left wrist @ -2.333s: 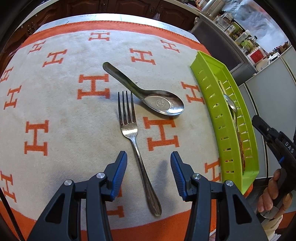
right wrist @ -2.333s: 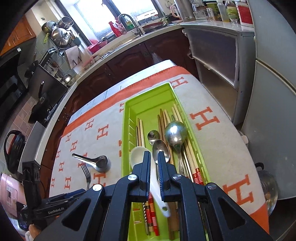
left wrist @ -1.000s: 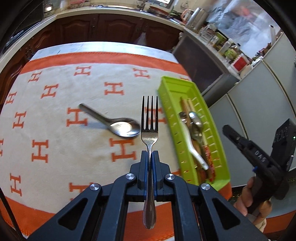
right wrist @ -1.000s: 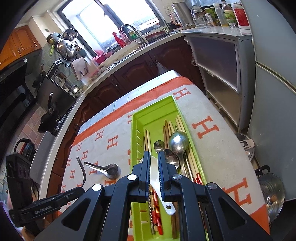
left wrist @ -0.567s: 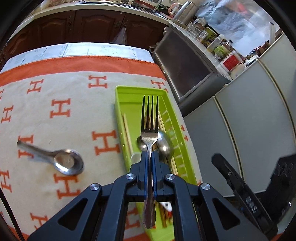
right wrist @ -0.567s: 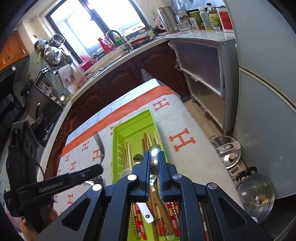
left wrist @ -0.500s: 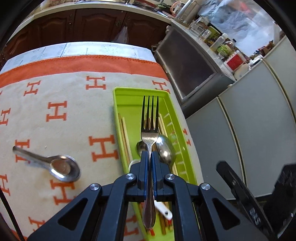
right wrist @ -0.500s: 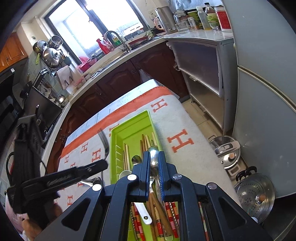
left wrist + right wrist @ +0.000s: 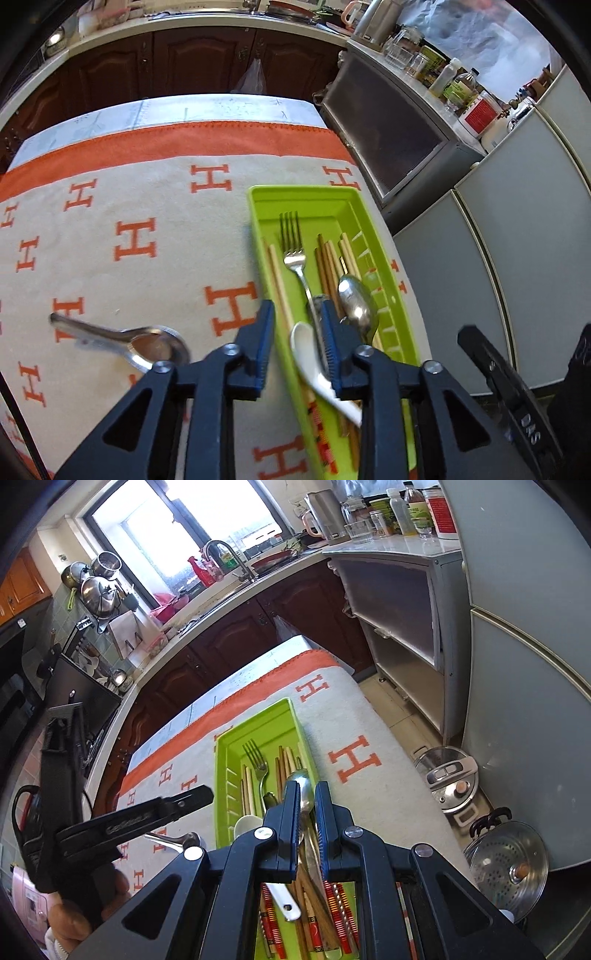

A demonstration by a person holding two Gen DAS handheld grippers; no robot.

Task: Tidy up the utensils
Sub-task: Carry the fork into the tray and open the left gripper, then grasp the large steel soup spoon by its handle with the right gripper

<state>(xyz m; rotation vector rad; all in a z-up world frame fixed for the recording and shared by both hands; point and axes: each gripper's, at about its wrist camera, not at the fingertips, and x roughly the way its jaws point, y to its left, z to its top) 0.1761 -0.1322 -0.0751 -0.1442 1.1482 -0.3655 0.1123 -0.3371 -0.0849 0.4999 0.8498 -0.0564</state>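
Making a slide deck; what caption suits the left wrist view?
Open left gripper above green tray, fork inside; one metal spoon remains on cloth.

The green tray (image 9: 258, 229) is crowded with chopsticks (image 9: 328, 258) and spoons; open cloth (image 9: 147, 192) surrounds the ladle (image 9: 147, 345)

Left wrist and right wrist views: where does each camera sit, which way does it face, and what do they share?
Left wrist: on the left tool, looking down along its open fingers at the green tray and the fork lying in it; the right tool's body shows at the right edge.
Right wrist: on the right tool, above the tray's near end, facing the kitchen window; the left tool and a hand show.
Shared: tray, fork, the steel spoon on the cloth.
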